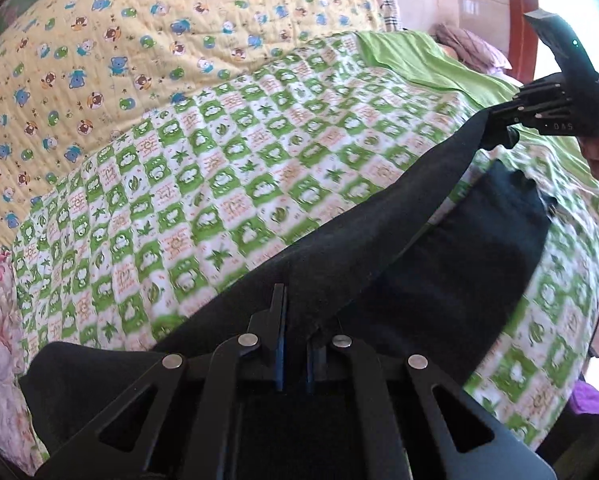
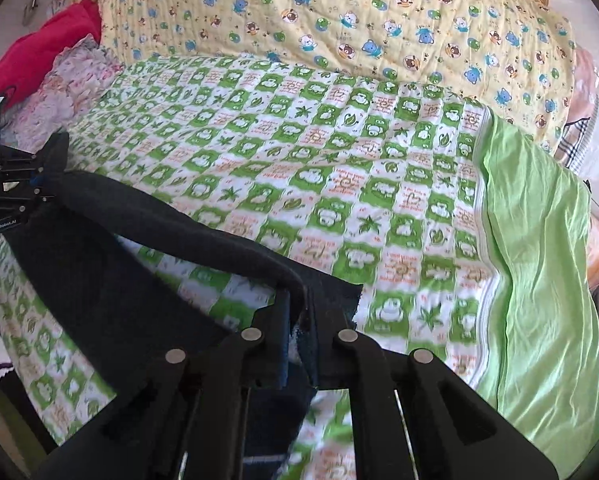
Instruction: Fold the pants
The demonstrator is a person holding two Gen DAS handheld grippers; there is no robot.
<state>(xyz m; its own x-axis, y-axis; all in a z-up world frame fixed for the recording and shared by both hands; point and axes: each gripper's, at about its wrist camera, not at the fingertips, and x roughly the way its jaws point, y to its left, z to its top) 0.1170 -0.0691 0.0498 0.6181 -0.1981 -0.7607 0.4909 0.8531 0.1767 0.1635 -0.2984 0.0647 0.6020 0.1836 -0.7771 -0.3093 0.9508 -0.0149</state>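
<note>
Black cloth: pants [image 1: 399, 248], on the bed, partly lifted off the green-and-white checked quilt [image 1: 219, 184].
Long axis: stretched edge between the two grippers, slanting from lower left up to right in the left wrist view; from the left edge down to centre in the right wrist view.
Hanging part: rest of the pants sagging below that taut edge onto the quilt.
Left hand-held gripper [image 1: 293, 336]: closed tight, pinching the pants edge between its jaws.
Right hand-held gripper [image 2: 299, 332]: closed tight, clamping a fold of the pants [image 2: 235, 248].
Behind: yellow blanket with bear print [image 1: 147, 40] beyond the quilt.
Right side: plain green sheet [image 2: 539, 260] beside the quilt.
</note>
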